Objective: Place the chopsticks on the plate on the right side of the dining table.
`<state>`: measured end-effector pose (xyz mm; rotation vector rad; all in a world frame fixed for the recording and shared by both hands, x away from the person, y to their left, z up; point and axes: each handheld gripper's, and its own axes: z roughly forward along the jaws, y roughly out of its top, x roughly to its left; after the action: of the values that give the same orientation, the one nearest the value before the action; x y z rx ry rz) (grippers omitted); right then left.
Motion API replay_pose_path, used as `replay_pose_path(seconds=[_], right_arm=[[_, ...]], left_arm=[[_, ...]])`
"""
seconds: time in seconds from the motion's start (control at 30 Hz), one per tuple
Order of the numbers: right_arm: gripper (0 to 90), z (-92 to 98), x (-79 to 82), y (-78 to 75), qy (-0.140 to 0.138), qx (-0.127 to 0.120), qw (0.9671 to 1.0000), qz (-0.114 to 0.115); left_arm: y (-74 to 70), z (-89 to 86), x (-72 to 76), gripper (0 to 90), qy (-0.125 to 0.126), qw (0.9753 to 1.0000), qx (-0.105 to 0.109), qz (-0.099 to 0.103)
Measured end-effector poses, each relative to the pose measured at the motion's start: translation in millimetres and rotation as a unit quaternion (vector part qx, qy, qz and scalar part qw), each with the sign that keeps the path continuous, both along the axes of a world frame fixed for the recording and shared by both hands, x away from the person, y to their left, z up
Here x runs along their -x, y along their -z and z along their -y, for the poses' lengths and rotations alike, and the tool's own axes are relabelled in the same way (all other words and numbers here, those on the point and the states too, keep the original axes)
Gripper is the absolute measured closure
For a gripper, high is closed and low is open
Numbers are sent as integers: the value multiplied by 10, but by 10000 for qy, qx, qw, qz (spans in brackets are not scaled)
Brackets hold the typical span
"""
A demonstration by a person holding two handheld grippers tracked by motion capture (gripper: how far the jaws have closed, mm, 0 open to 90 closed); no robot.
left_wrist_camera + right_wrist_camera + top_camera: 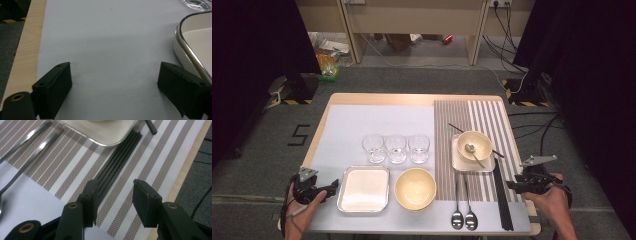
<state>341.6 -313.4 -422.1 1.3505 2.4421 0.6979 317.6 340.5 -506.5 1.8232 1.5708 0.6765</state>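
**Inspector:** Black chopsticks are the item nearest a tool. High view first: they lie in a bundle on the striped mat, at 5 o'clock on the table, running toward 12. The right gripper sits at 3 o'clock of them, near but apart. The left gripper rests at 9 o'clock of the steel tray, empty.

**Clerk:** Other items?

**Inspector:** Three glasses in a row at centre, a large bowl at 3 o'clock of the tray, two spoons between bowl and chopsticks, and a small bowl with a spoon on a square plate at 12 o'clock of the chopsticks.

**Clerk:** Left gripper view?

**Inspector:** Jaws spread wide over bare white sheet, holding nothing; the tray's rim lies at 2 o'clock.

**Clerk:** Right gripper view?

**Inspector:** Jaws part-way open, empty. The chopsticks run out from behind the left-hand jaw toward 1 o'clock, up to the plate's corner; the gap itself stands over mat, not over the sticks.

**Clerk:** Step in hand?

**Inspector:** My judgement: the approach to a chopstick pickup, grasp not yet made. The next move calls for shifting the right gripper toward 9 o'clock until the bundle is centred between the jaws, lowering, then closing without touching the plate.
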Motion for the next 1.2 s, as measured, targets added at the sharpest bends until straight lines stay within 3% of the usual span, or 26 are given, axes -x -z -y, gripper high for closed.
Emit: replay_pose_path(seconds=[0.7,1.2], right_arm=[[565,-63,148,247,-40,134,9993,-356],[571,-65,159,336,8,140,9989,-443]], left_arm=[[-2,-2,-1,111,8,10000,-1,-13],[0,0,0,111,3,10000,-3,-4]])
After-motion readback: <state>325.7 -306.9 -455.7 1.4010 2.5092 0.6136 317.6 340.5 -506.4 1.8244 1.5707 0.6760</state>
